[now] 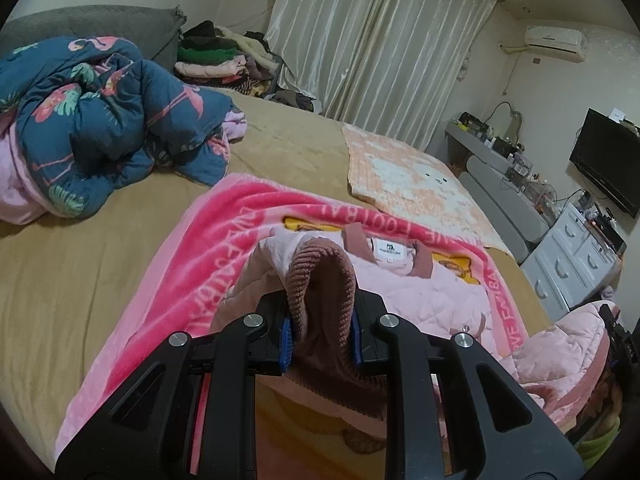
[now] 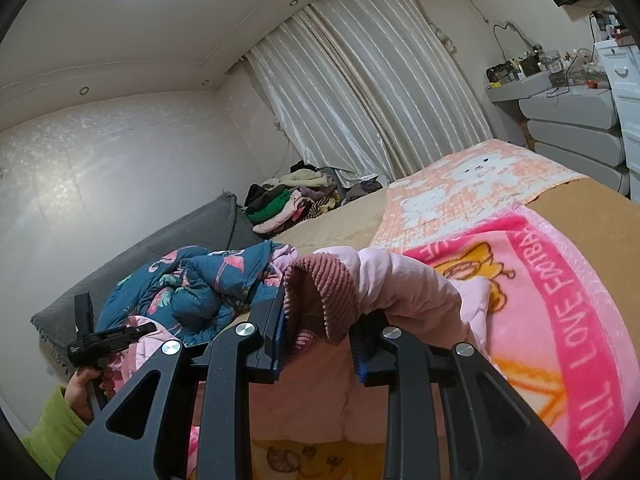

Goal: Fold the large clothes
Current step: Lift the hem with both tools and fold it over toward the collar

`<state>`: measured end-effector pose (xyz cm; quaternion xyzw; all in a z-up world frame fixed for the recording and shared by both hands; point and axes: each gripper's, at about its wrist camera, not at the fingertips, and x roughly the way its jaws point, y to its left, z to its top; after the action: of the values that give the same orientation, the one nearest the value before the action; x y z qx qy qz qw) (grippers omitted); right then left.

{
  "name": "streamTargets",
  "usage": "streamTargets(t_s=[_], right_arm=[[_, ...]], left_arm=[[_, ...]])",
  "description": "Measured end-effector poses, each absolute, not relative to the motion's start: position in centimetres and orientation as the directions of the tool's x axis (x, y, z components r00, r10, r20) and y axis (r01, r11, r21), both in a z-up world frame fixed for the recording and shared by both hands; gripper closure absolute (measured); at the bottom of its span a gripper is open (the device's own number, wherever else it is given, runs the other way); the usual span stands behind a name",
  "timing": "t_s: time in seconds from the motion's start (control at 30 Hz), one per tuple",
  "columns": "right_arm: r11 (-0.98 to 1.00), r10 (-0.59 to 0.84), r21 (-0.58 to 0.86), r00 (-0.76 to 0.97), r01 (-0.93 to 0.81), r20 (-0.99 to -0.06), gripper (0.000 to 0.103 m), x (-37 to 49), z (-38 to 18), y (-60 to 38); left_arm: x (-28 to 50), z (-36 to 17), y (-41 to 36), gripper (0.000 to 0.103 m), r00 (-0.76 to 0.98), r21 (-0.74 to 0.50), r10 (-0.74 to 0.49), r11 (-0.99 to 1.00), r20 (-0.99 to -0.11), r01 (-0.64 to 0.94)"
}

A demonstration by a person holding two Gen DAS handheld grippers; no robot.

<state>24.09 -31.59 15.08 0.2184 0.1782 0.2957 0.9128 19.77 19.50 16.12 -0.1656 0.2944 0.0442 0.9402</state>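
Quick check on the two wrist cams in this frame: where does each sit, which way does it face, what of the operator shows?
Left wrist: on the left gripper, facing across the bed toward the curtains; jaws shut on a ribbed cuff of the pink jacket.
Right wrist: on the right gripper, tilted, facing the curtains; jaws shut on the other ribbed cuff; the person's left hand and green sleeve show.
Shared: jacket, pink blanket, flamingo quilt.
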Motion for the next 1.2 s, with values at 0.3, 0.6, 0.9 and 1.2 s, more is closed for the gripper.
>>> streamTargets(t_s=[0.3,0.6,0.9,1.2], right_arm=[[0.758,0.585,0.485,0.784,-0.437,-0.208,0.079,27.2,15.4,-30.8],[0.786,0.547,0.477,0.802,-0.394,-0.239,0.079,30.3,15.2,-30.4],[0.818,0.492,0.478,0.82,-0.32,-0.292,0.079,33.8,14.0,-30.0],[0.853,0.444,0.444,0.828,-0.274,-0.343,0.079,36.5,12.7,-28.6]], left_arm=[[22.1,16.1,20.0,0.089,0.835,-0.293,-0.02,0.941,-0.549,-0.171],[24.1,15.8,20.3,0.088,0.842,-0.268,-0.008,0.95,-0.54,-0.163],[25.4,15.2,20.6,0.07,0.857,-0.308,-0.035,0.94,-0.514,-0.147],[24.9,15.9,20.9,0.028,0.895,-0.314,-0.019,0.94,-0.445,-0.136]])
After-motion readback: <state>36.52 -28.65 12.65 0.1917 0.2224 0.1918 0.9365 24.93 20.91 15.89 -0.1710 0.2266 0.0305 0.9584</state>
